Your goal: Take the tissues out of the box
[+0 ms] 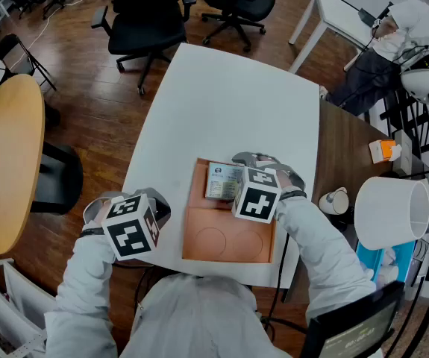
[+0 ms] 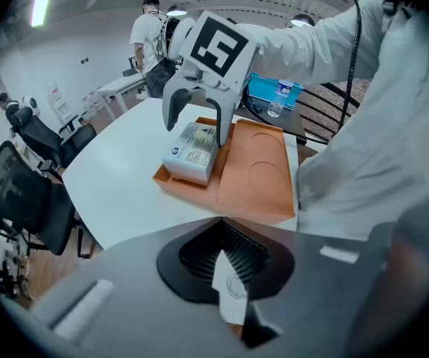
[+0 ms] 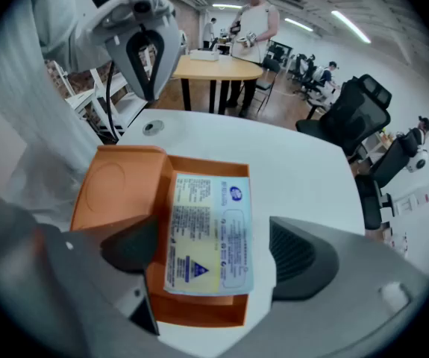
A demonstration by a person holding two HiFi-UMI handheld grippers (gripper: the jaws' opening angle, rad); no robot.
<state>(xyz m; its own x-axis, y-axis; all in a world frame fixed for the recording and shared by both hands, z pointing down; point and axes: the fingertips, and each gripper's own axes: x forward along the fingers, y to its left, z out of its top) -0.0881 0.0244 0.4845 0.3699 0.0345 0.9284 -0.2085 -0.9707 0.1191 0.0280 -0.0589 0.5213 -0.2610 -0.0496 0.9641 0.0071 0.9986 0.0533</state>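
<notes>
Tissue pack (image 3: pixel 210 233) is lying flat, label up, in the deeper half of the open orange box (image 3: pixel 117 192), the half farther from the person. The box is sitting on the white table (image 1: pixel 229 103), near the person's edge.

Right gripper (image 2: pixel 197 121) is hovering over the pack with its jaws spread wide. The pack is showing between them, but neither pad is pressing on it. One pad is lining up over the box wall beside the pack, not cleanly inside it.

Left gripper (image 2: pixel 225 263) is hanging off to the side, well apart from the box, with its jaws pressed together (nothing evident in them).

Risks, as judged from here:
- The pad over the wall may pinch cardboard along with the pack, so the whole box would come up.
- Nothing is bracing the box, so it may slide or tip on the smooth table.
- The pack looks soft and slick, so a shallow grip could be slipping off its wrapper.
</notes>
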